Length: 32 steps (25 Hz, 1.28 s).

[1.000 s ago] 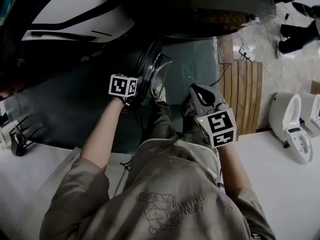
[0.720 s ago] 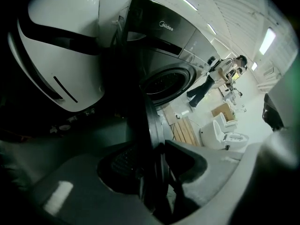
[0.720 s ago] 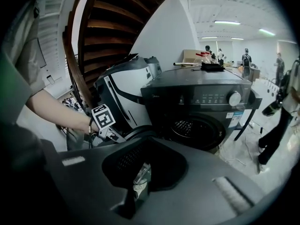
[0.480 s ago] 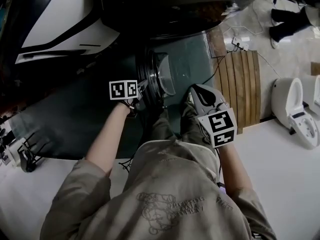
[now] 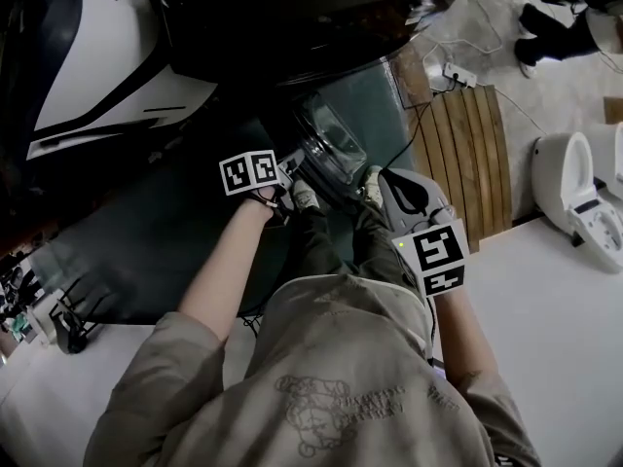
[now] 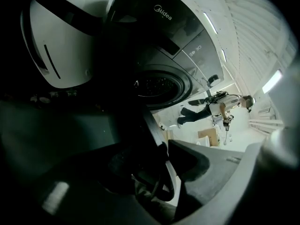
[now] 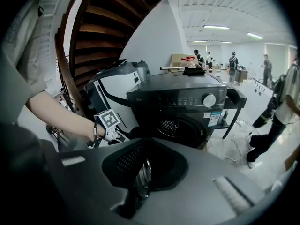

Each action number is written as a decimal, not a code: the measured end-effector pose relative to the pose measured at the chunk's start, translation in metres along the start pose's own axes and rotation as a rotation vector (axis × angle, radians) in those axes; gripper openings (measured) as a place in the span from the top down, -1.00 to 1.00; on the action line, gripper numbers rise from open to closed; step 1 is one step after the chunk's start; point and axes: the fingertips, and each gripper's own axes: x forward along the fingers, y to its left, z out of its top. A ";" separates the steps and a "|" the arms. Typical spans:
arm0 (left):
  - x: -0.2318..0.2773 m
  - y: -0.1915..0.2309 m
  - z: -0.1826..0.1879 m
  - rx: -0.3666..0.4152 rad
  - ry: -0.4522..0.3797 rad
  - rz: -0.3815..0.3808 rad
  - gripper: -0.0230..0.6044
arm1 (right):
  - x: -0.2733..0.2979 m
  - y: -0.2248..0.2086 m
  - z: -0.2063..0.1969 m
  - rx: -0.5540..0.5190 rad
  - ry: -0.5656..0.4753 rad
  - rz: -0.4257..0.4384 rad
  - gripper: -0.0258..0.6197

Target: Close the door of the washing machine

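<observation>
Although the left gripper (image 5: 284, 173) is at the rim of the door (image 5: 336, 146), the job looks only part done from the head view: the round glass door stands swung out from the front of the washing machine (image 5: 311, 17), angled toward the person rather than seated in its frame. The right gripper (image 5: 387, 181) hangs just beside the door's other side. The person's shoes (image 5: 306, 195) are planted right at the foot of the door, and I would guess they are the nearest thing to its swing. A white curved appliance shell (image 5: 92, 76) stands at the left. A panel of wooden slats (image 5: 467, 149), a power strip (image 5: 458, 74) with its cable, and white floor units (image 5: 574, 197) lie to the right, well clear.

From the left gripper view, the jaws are drawn close with the door's dark edge running between them, so it seems to be pinching that edge. The drum opening (image 6: 159, 84) gapes uncovered beyond, and a passer-by (image 6: 218, 109) walks far behind.

From the right gripper view, the jaws meet at their tips and grip nothing I can make out. The door's chrome ring shows through the hollow below them. A wooden staircase (image 7: 108, 27) rises at the left. What is left, I judge, is the final push until the door latches.
</observation>
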 end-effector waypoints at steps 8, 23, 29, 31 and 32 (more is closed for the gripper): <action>0.026 -0.035 0.027 -0.192 -0.050 -0.120 0.24 | -0.002 -0.025 -0.001 0.029 -0.001 -0.015 0.83; 0.063 -0.082 0.097 -0.516 -0.253 -0.256 0.22 | 0.000 -0.055 -0.013 0.062 0.032 -0.004 0.83; 0.070 -0.090 0.129 -0.614 -0.360 -0.338 0.23 | 0.006 -0.066 -0.012 0.058 0.039 -0.003 0.83; 0.072 -0.092 0.138 -0.651 -0.402 -0.359 0.24 | 0.008 -0.071 -0.009 0.052 0.041 -0.010 0.83; 0.074 -0.092 0.143 -0.666 -0.424 -0.372 0.24 | 0.009 -0.073 -0.007 0.050 0.040 -0.012 0.83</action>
